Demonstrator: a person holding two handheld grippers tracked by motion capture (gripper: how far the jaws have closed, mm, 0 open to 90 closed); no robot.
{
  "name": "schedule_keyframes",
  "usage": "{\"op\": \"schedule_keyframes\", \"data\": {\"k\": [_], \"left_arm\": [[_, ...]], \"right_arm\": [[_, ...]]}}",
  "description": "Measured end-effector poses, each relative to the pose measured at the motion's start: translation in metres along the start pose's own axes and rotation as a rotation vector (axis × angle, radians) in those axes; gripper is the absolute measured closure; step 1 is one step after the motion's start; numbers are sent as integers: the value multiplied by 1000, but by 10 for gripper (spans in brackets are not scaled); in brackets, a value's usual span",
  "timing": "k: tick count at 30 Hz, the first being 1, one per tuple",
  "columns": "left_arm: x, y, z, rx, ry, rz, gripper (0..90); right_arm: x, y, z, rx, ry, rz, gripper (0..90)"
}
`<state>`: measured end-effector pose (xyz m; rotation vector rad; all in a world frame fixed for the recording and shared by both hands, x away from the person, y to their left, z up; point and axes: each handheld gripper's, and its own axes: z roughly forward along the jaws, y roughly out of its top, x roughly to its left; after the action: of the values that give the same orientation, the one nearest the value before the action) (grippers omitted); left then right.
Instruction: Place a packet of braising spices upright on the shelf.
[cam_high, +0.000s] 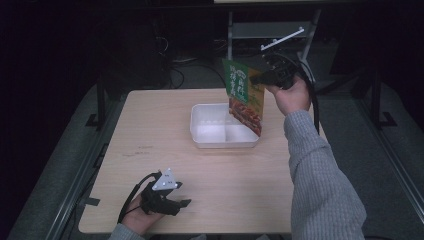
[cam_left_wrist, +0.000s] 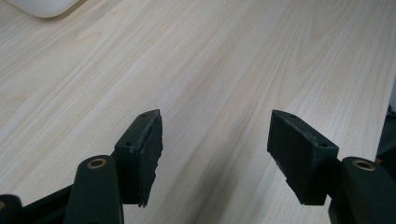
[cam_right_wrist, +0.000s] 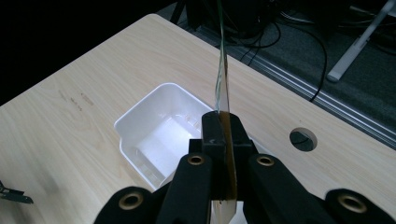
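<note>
The print on the green and orange food pouch (cam_high: 245, 95) is too small to be read in the high view, and in the right gripper view the pouch (cam_right_wrist: 222, 84) is seen edge-on, so that only a thin strip of it can be made out. The pouch is held in the air above the right end of the white tray (cam_high: 199, 120), its lower corner hanging in front of the tray's far right part and hiding that part from the high camera. It is clamped between the closed fingers of the right gripper (cam_high: 264, 77), which is raised in the person's right hand (cam_high: 290, 95); in the right gripper view the fingers (cam_right_wrist: 212, 135) are pressed together on the pouch's edge, and the near end of the tray (cam_right_wrist: 140, 119) is cut off behind them. The left gripper (cam_high: 186, 194) is rested low near the front left of the bench (cam_high: 150, 130), well apart from the tray, with its fingers (cam_left_wrist: 144, 149) held wide apart over bare wood (cam_left_wrist: 224, 70). A round cable hole (cam_right_wrist: 303, 139) is seen in the bench beyond the tray. Dark cables (cam_right_wrist: 299, 46) and a metal frame (cam_high: 270, 30) are dimly made out on the floor behind the bench.
</note>
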<state>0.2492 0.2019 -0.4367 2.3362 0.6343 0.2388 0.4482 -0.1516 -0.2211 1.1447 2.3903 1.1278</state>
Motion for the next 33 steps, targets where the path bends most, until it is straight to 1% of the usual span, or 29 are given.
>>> {"op": "schedule_keyframes", "data": {"k": [7,12,20,26,33], "left_arm": [[0,0,0,-1,0,1,351],[0,0,0,-4,1,0,351],[1,0,-1,-9,0,0,351],[0,0,-1,-8,-1,-1,350],[0,0,-1,-9,-2,-1,350]], "right_arm": [[-1,1,8,-2,-2,7,900],[0,1,13,-4,-6,3,900],[1,1,24,18,-34,-9,900],[1,0,28,12,-41,-8,900],[-2,-8,37,12,-41,-2,899]]}}
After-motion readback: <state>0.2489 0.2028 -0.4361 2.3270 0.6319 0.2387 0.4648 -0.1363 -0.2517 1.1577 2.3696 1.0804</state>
